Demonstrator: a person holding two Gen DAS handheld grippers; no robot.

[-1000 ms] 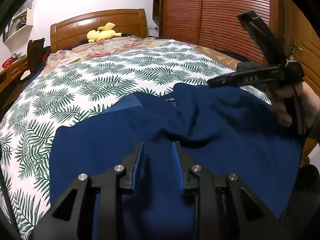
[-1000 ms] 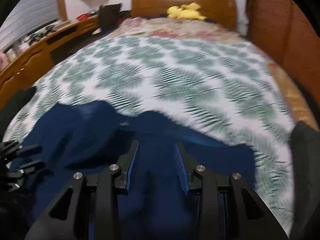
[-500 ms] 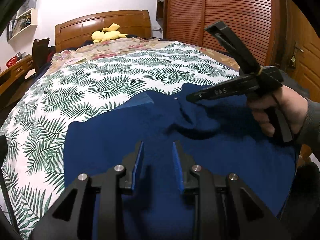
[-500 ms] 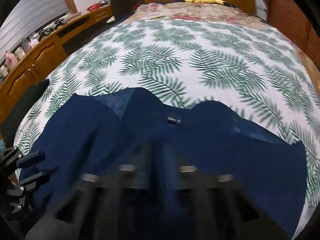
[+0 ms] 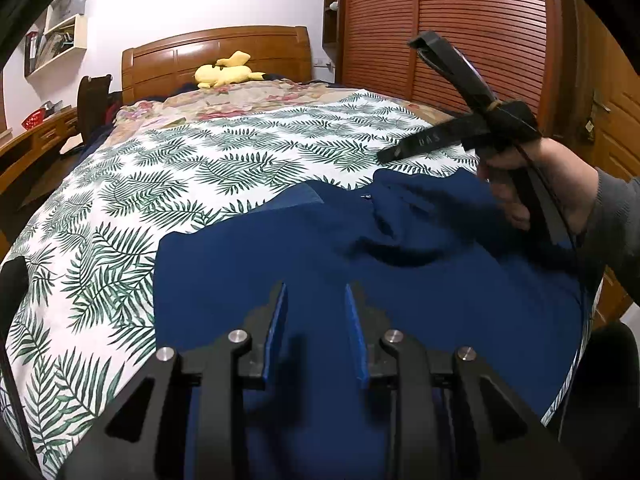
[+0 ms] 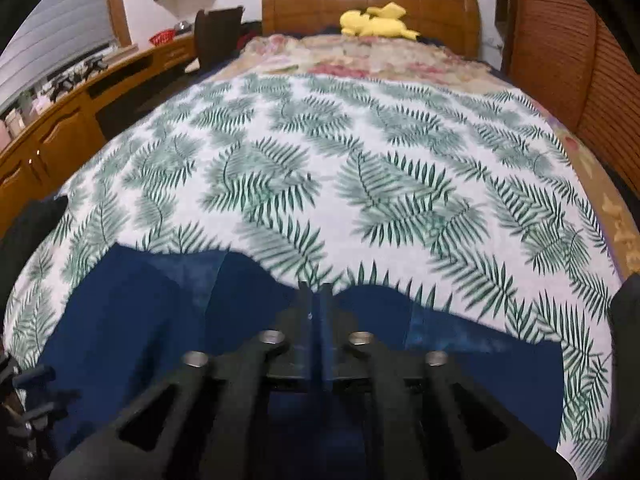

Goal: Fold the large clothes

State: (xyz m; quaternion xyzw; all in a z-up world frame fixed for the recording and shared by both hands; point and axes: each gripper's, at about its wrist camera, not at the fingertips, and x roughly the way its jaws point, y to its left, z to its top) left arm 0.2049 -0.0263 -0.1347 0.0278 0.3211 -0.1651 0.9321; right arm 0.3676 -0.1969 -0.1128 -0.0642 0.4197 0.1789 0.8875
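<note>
Over the bed (image 6: 360,184), right claw (image 6: 316,300) has just pinched shut above the navy garment's (image 5: 400,292) collar, apparently empty; left claw (image 5: 316,300) gapes, empty.

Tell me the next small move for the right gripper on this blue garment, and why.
Probably open the right gripper and lower it onto the rumpled far edge of the blue garment. Its jaws look shut and, in the left view, hang above the cloth without holding it, and that edge is bunched.
</note>
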